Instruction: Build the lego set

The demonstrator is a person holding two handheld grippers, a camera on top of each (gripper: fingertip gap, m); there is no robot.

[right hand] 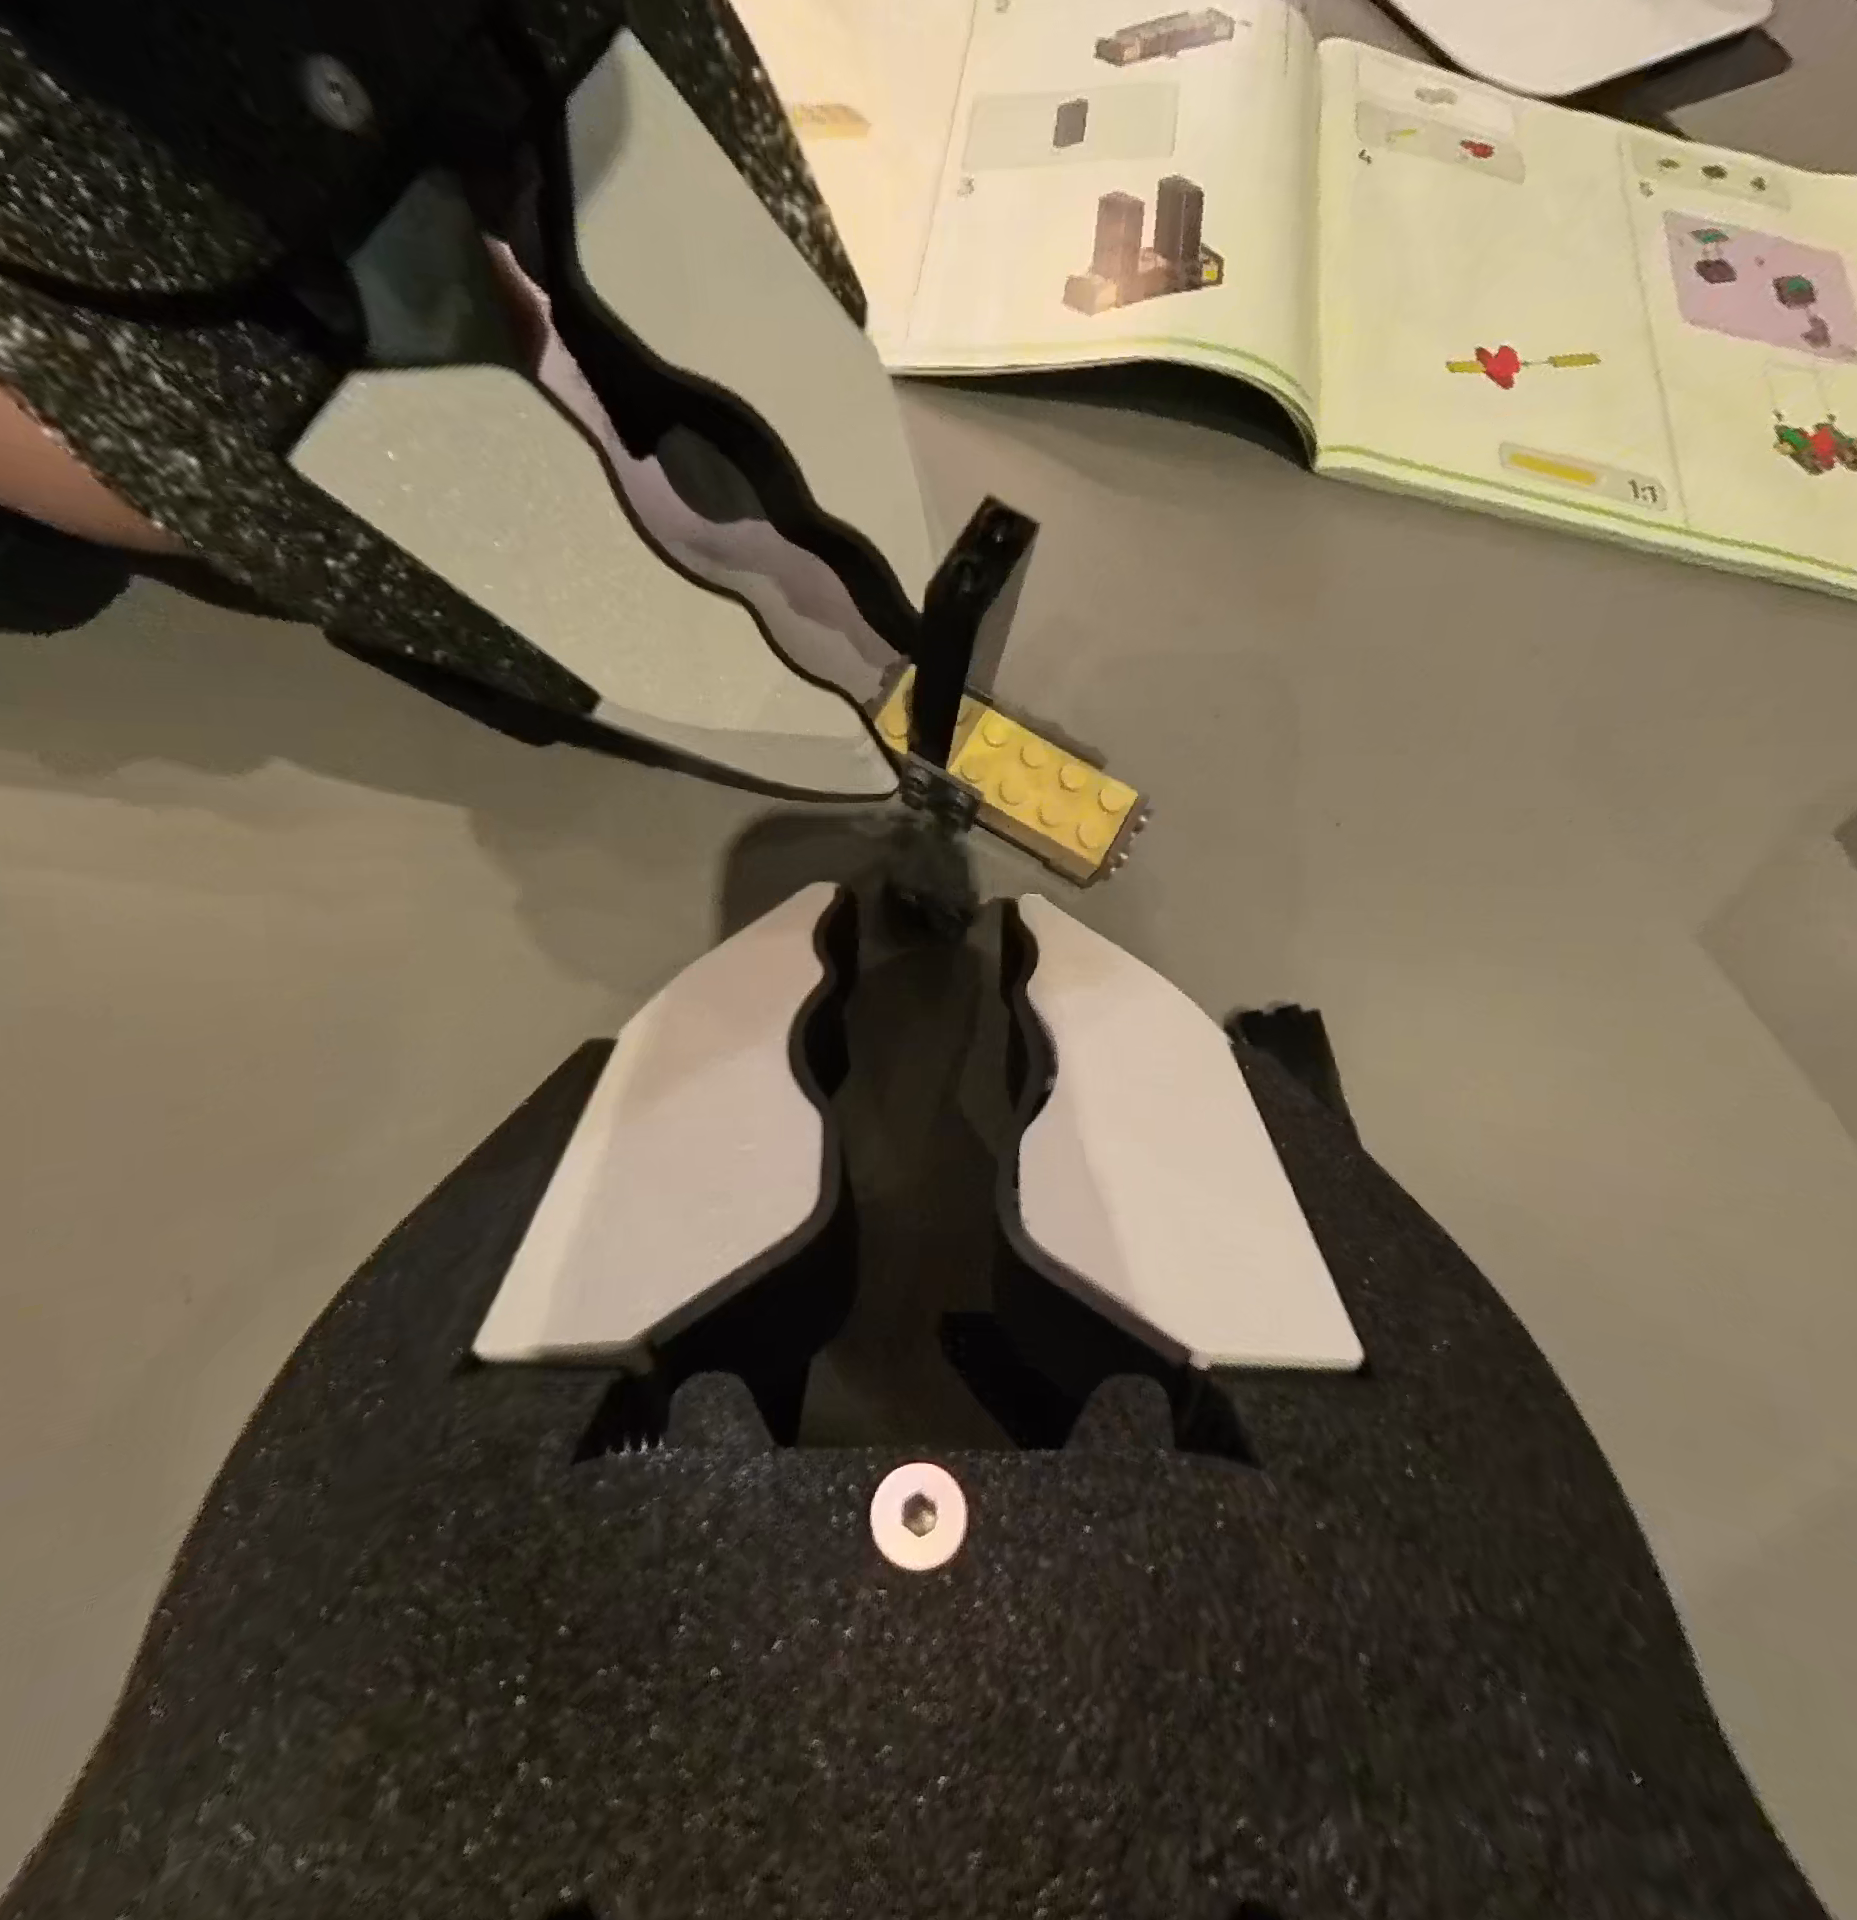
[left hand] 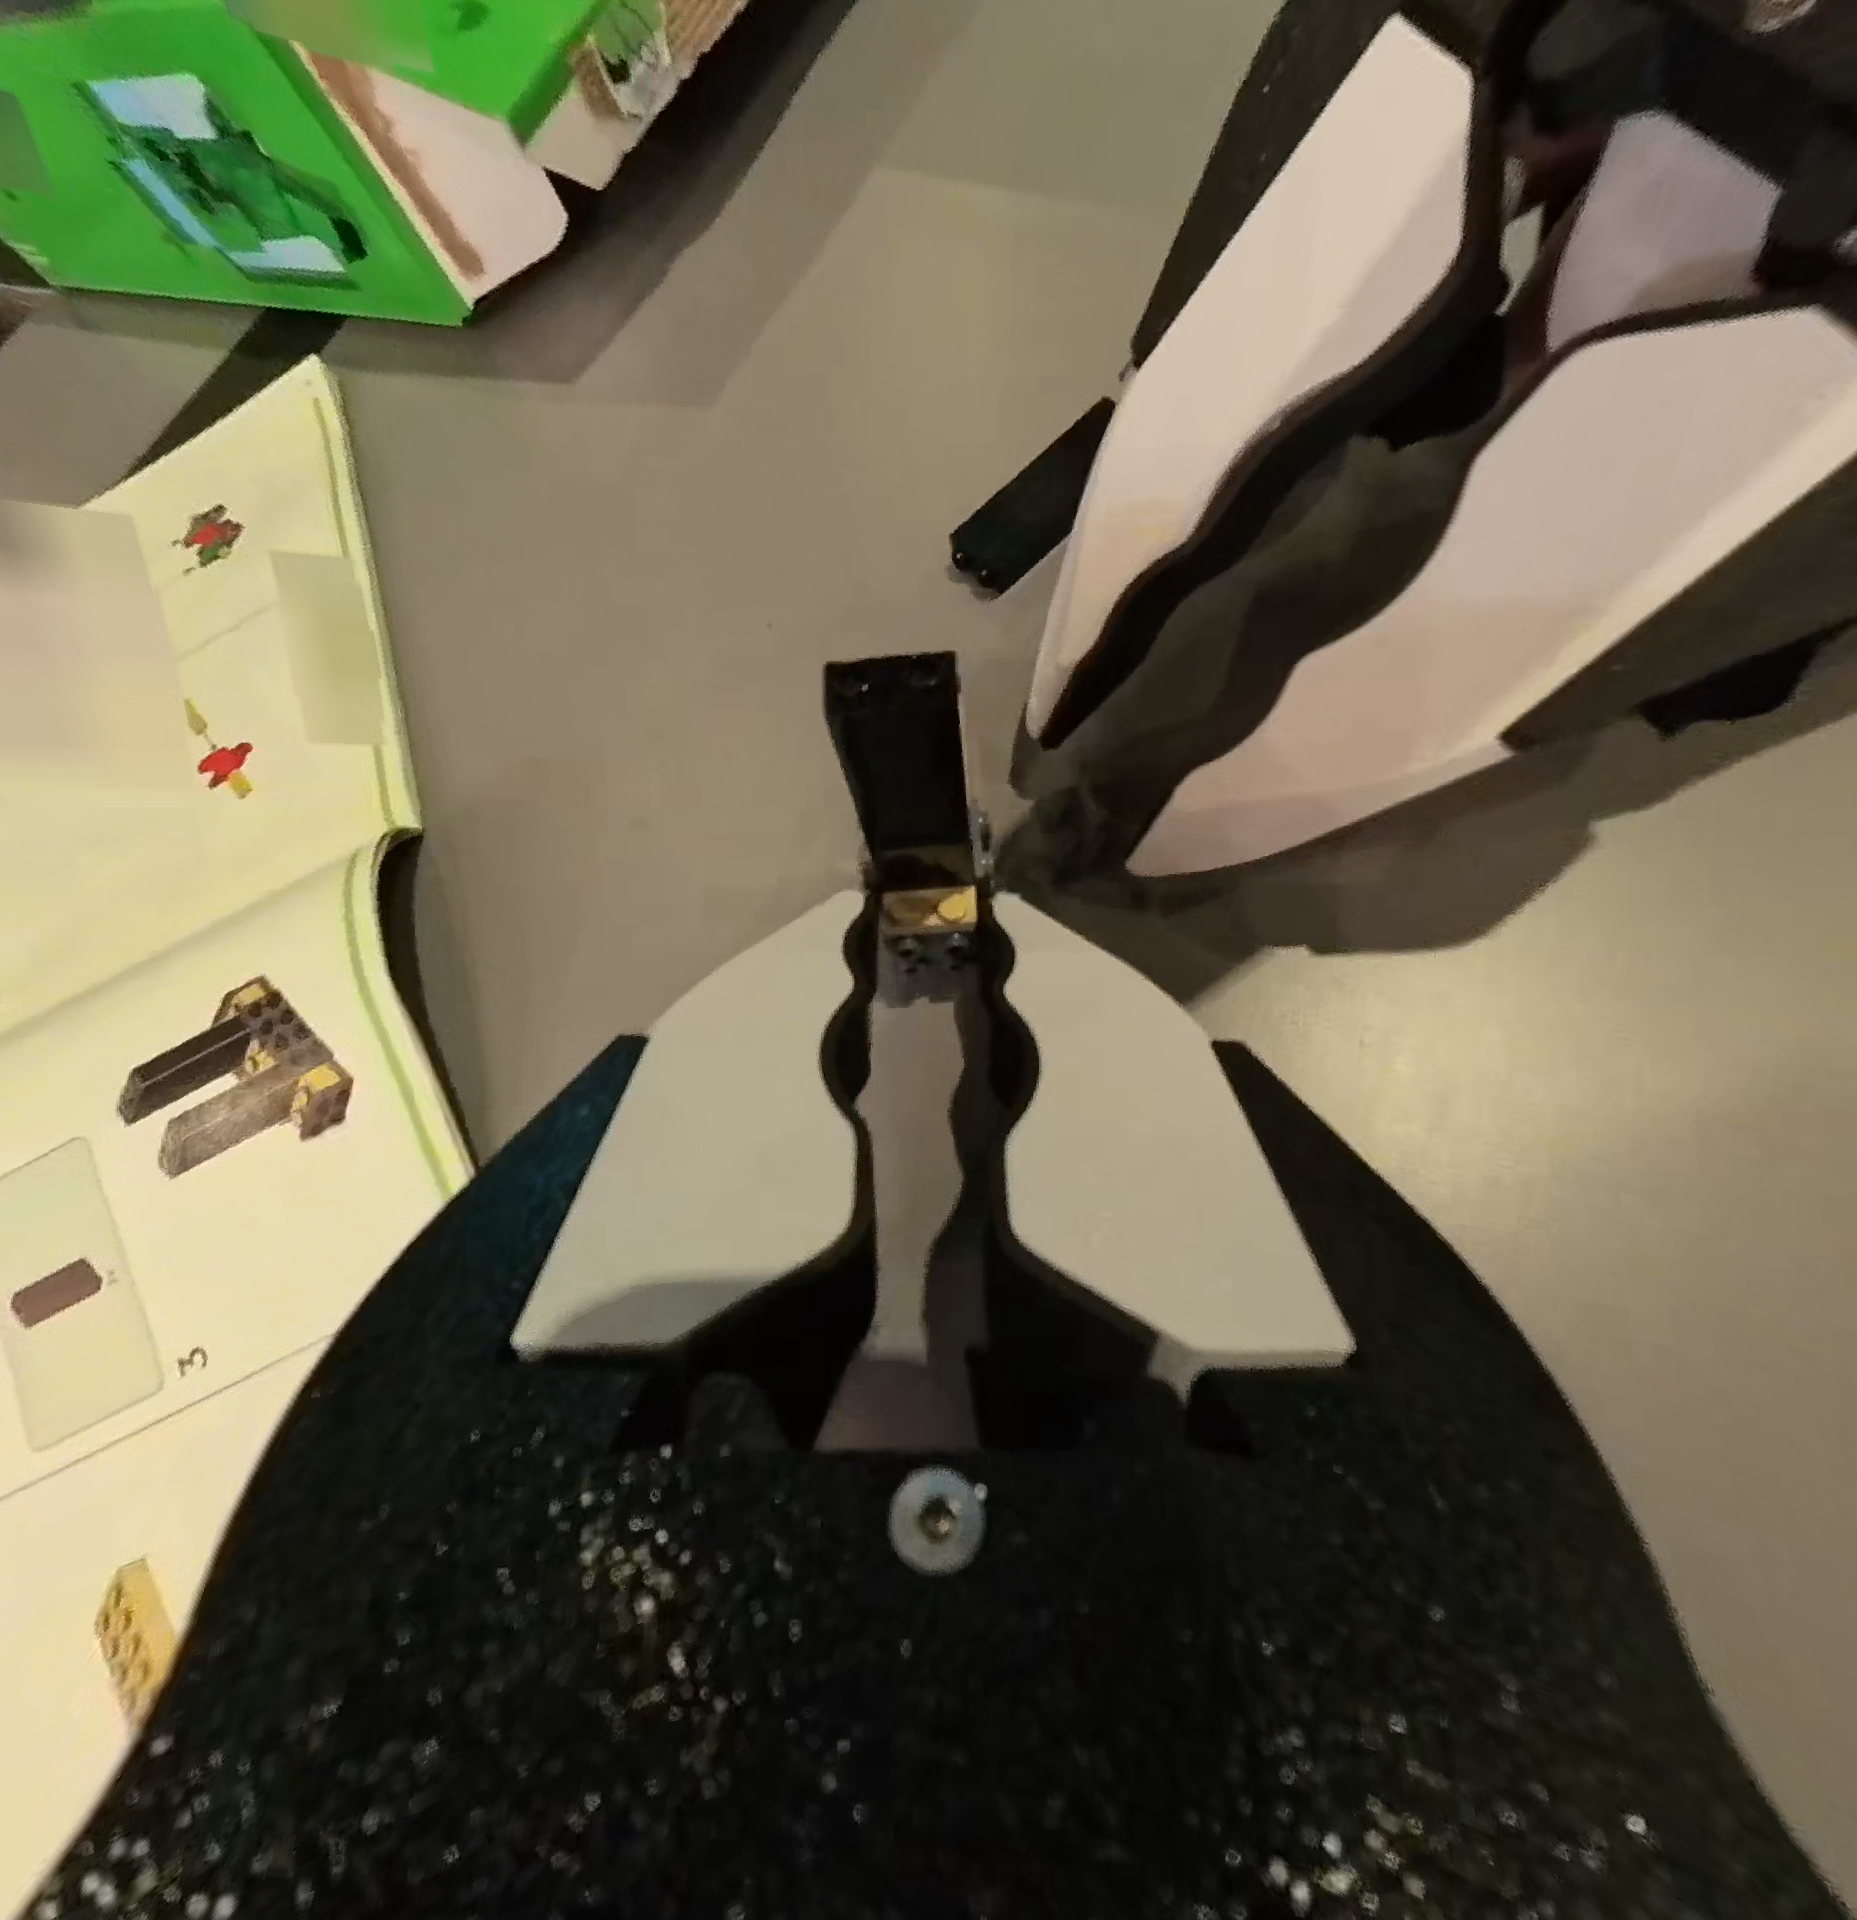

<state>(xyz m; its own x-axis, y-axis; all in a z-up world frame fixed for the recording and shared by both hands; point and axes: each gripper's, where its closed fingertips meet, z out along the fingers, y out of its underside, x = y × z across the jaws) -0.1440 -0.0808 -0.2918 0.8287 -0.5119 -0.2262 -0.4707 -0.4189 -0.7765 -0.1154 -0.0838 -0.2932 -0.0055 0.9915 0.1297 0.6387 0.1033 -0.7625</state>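
Above the grey worktop, the left gripper clamps a yellow studded plastic brick assembly with black column; the right gripper pinches a small black piece against its near edge.

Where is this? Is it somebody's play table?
Probably a tabletop set up for building a toy brick set. An open instruction booklet lies on the grey table, a green set box sits behind, and both grippers meet at a yellow brick.
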